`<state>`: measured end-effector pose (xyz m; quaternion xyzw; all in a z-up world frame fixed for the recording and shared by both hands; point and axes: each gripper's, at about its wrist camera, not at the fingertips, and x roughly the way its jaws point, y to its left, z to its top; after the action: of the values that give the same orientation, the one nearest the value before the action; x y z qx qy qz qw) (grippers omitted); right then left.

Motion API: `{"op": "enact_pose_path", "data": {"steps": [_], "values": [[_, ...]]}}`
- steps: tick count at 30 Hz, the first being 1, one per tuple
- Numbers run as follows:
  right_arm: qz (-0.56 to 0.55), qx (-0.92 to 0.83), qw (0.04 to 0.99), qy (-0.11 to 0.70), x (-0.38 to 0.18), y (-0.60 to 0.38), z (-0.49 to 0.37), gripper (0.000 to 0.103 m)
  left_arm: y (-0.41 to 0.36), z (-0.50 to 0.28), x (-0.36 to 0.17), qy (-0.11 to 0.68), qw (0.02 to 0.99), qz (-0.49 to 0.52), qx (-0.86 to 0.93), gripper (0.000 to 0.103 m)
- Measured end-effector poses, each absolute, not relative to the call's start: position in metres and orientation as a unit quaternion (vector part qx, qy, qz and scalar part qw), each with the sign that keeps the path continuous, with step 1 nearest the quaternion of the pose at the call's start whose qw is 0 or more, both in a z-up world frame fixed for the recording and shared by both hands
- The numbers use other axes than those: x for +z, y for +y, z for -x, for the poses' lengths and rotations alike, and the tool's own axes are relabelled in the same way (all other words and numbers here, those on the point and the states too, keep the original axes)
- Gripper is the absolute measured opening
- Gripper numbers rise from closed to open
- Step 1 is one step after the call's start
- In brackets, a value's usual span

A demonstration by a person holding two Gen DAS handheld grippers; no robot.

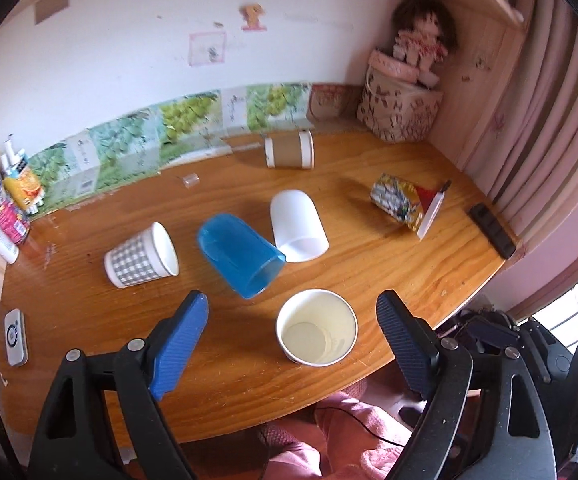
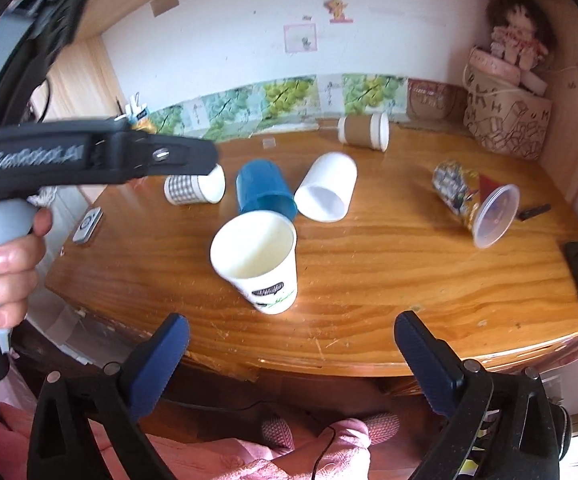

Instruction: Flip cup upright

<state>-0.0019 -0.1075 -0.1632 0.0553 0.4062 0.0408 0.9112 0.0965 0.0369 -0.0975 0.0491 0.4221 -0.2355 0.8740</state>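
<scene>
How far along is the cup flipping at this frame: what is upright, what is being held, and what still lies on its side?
Done: the white paper cup stands upright near the front edge. In hand: nothing; the left gripper and right gripper are both open and empty. Left on their sides: blue cup, white plastic cup, checkered cup, brown-sleeved cup, printed cup.

Wooden table (image 1: 369, 240): 1 upright paper cup (image 1: 317, 334), 5 toppled cups, a remote (image 1: 15, 337).
</scene>
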Motion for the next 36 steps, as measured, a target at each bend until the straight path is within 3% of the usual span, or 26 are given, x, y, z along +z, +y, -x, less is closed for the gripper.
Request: {"op": "enact_pose_path", "data": {"steps": [6,11,16,25,36], "values": [[-0.099,0.027,0.925,0.367,-0.114,-0.117,0.009,0.103,0.067,-0.081,-0.069,0.393,0.896,0.019,-0.203,0.089],[-0.133,0.014,0.929,0.345,-0.087,-0.122,0.014,0.103,0.079,-0.067,-0.053,0.354,0.921,0.020,-0.159,0.089],[-0.108,0.005,0.939,0.328,-0.068,-0.113,0.022,0.103,0.091,-0.049,-0.040,0.327,0.931,0.063,-0.146,0.094],[-0.075,-0.007,0.961,0.265,-0.046,-0.097,0.041,0.103,0.099,-0.018,-0.021,0.242,0.965,0.057,-0.088,0.101],[-0.070,-0.006,0.967,0.246,-0.038,-0.099,0.039,0.103,0.094,-0.003,-0.016,0.211,0.977,0.025,-0.035,0.103]]}}
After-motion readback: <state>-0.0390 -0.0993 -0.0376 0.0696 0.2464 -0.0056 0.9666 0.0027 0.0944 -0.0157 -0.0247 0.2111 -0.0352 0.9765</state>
